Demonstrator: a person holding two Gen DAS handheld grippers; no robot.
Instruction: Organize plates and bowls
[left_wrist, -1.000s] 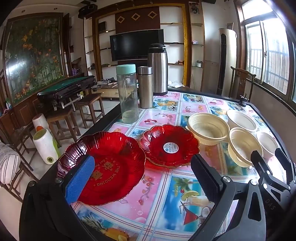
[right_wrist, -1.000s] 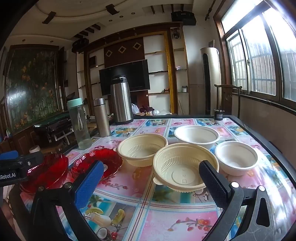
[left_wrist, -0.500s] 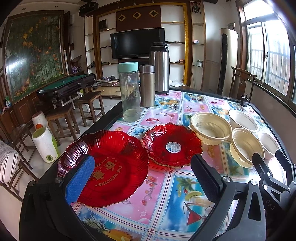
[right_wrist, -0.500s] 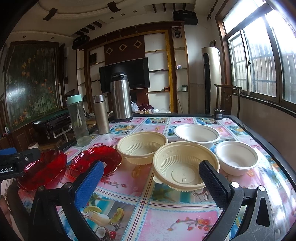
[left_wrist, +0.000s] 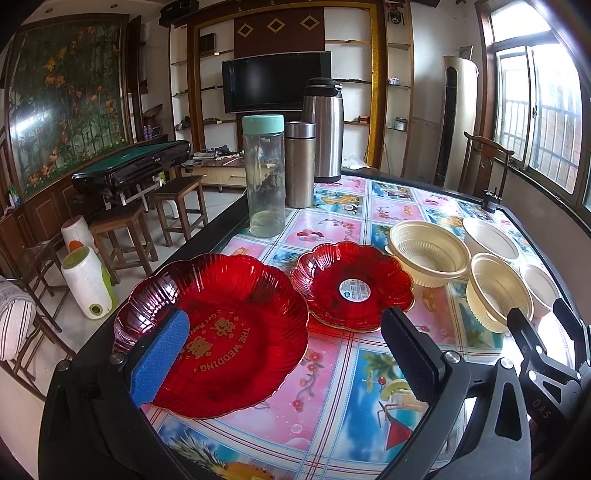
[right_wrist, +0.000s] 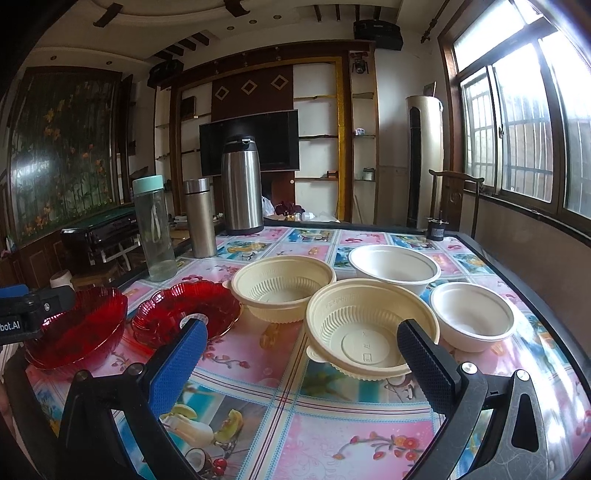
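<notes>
A large red plate (left_wrist: 221, 332) lies near the table's left edge, and my left gripper (left_wrist: 284, 354) hovers open just over its near rim. Beside it sits a smaller red plate (left_wrist: 351, 284) (right_wrist: 184, 314). To the right stand two cream ribbed bowls, a near one (right_wrist: 369, 332) (left_wrist: 495, 291) and a far one (right_wrist: 284, 288) (left_wrist: 424, 254), plus a big white bowl (right_wrist: 395, 266) and a small white bowl (right_wrist: 472, 317). My right gripper (right_wrist: 299, 369) is open in front of the near cream bowl, touching nothing. The large red plate (right_wrist: 77, 328) shows at the right wrist view's left.
A clear bottle with a mint lid (left_wrist: 264, 177), a steel flask (left_wrist: 300, 162) and a steel thermos jug (left_wrist: 323, 129) stand at the far left of the table (left_wrist: 332, 406). Wooden stools (left_wrist: 118, 236) and a white appliance (left_wrist: 86, 284) sit on the floor left of it.
Both grippers have eased slightly forward toward the dishes. Nothing on the table has moved, and both stay open.
</notes>
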